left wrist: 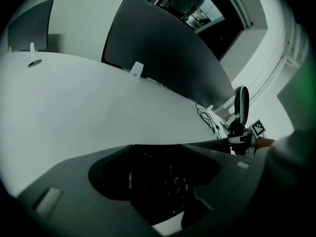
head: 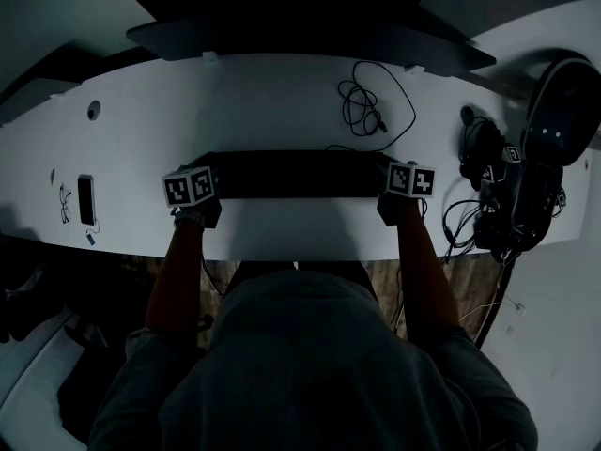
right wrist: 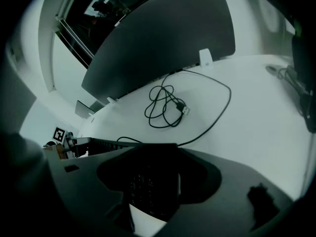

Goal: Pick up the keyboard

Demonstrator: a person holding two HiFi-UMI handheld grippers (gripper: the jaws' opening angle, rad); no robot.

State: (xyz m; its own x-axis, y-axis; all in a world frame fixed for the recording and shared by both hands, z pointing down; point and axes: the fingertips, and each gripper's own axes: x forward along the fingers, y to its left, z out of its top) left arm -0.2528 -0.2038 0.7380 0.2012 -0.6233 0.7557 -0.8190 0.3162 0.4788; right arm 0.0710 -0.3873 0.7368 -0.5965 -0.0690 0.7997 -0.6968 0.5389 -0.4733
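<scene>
Keyboard (head: pixel 300 175) (one), seemingly in left gripper (head: pixel 205 194), right gripper (head: pixel 398 192)

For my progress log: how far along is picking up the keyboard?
Done: the reach to the keyboard. In hand: the left tool grips its left end, the right tool its right end, with keys visible between each tool's jaws. Left: the lift; the keyboard seems to lie flat on the desk.
</scene>
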